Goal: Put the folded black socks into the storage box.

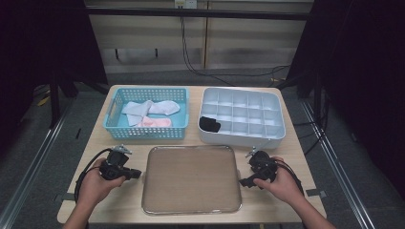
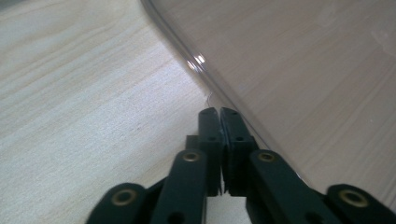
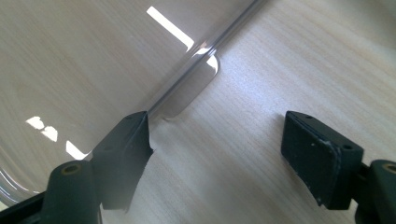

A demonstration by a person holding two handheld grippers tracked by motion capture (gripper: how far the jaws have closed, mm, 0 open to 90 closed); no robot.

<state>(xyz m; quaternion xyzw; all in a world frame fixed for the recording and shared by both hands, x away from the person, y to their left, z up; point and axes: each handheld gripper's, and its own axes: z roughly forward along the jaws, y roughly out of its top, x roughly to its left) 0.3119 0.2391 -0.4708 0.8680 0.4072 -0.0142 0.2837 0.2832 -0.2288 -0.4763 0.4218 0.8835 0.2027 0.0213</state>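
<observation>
High view, left to right: the left tool (image 1: 135, 173) rests on the worktop (image 1: 119, 148) with its jaws pressed together and empty, tip just beside the left rim of the tray (image 1: 191, 179), which lies bare and shiny between both hands; the right tool (image 1: 244, 182) sits at the tray's right rim with its jaws spread wide. Behind the left tool, well apart, the blue basket (image 1: 111, 119) holds the socks (image 1: 152, 113), white, grey and pink in a loose heap. I judge the left hand (image 1: 95, 187) the nearer for a reach forward; the white divided box (image 1: 241, 138) stands to the right with one black sock (image 1: 209, 124) in a front-left cell.
</observation>
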